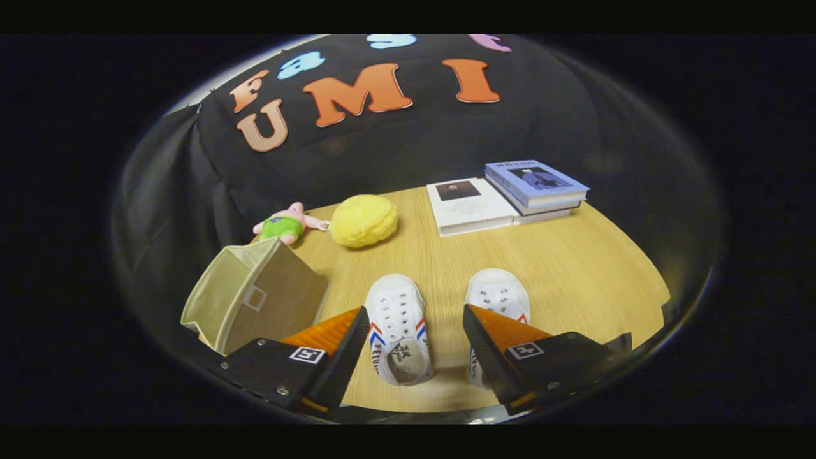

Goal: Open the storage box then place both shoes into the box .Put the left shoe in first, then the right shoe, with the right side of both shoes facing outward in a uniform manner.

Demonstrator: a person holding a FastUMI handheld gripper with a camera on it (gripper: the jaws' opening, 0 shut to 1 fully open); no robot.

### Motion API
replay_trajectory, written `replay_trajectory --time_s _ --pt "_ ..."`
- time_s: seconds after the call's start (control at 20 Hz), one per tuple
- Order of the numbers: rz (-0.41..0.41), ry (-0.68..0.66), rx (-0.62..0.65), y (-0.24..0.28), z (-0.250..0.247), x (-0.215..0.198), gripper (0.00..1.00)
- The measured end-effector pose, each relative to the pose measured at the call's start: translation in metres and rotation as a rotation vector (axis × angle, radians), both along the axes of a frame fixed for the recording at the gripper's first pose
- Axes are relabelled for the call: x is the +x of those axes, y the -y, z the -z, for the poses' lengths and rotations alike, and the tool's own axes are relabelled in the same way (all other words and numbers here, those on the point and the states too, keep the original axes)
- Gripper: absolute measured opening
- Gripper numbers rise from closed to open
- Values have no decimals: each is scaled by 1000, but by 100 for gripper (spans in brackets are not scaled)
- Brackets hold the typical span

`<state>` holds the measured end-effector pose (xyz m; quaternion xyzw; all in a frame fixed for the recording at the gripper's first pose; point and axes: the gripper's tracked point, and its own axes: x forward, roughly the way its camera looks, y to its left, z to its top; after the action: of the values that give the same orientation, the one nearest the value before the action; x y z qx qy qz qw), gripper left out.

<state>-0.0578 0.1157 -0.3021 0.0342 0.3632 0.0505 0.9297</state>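
Observation:
Two small white shoes with red and blue side stripes stand side by side on the wooden table, toes pointing away from me. The left shoe [398,325] lies between my fingers, nearer the left one. The right shoe [497,294] is partly hidden behind my right finger. A beige fabric storage box [255,299] sits to the left of the shoes, beside my left finger; whether its top is open I cannot tell. My gripper [415,322] hovers above the shoes, open wide, holding nothing.
Beyond the shoes lie a yellow plush ball [364,220] and a pink pig toy in green [285,224]. A white book [468,205] and a stack of blue-covered books [535,187] rest at the far right of the table [574,268]. Black cloth walls the booth.

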Motion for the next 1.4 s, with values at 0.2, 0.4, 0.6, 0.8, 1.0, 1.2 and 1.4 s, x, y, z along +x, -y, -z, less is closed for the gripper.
replay_trajectory --time_s 0.2,0.4,0.6,0.8,1.0,1.2,1.4 --pt "-32 -60 -61 2 51 2 77" --pt "-45 -143 -70 -3 96 5 71" --pt "-34 -179 17 -15 103 6 39" --pt "34 -197 81 -12 102 7 4" --pt "107 -212 196 -23 92 4 0" --pt "126 -180 159 -22 67 10 0" --pt "138 -142 221 -36 31 21 0"
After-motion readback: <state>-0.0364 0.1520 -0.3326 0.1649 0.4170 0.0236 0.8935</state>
